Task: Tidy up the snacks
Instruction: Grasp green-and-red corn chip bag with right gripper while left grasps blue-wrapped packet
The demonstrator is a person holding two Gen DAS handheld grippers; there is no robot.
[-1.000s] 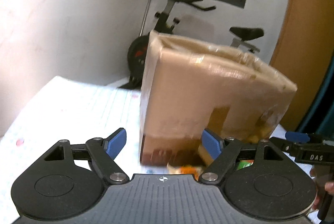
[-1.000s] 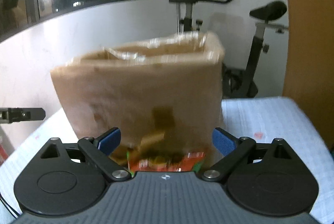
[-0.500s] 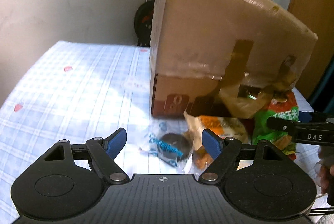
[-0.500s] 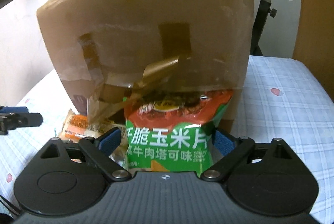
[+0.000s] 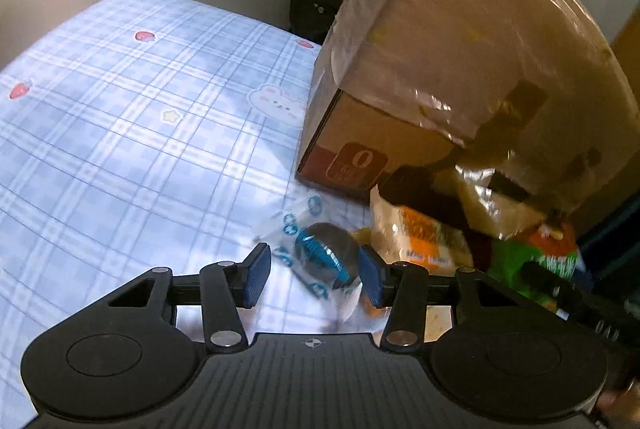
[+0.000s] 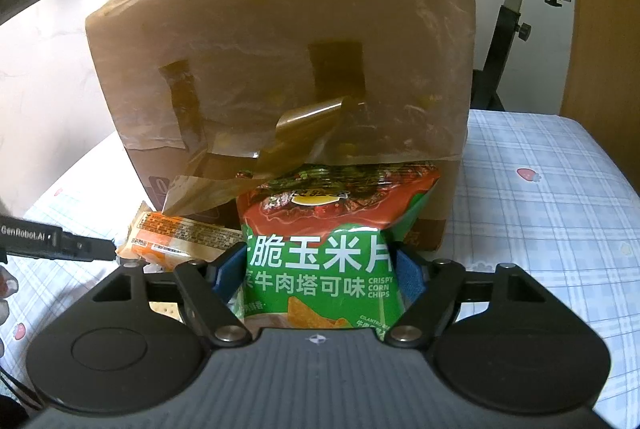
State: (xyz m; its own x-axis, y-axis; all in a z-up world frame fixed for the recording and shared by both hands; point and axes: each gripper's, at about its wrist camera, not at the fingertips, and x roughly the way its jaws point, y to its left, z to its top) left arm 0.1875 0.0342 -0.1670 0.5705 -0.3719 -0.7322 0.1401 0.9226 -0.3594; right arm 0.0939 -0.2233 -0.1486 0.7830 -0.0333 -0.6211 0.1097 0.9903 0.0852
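Left gripper: jaws closing around a dark round snack in a clear blue-printed wrapper, which is lying between the fingers on the blue plaid cloth; the right pad seems to be touching it, though blur is leaving contact uncertain. Right gripper: jaws closing on a green and red corn chip bag, both pads pressing its sides. Beyond both sets of fingers a taped cardboard box is standing. An orange cracker packet is lying left of the right fingers.
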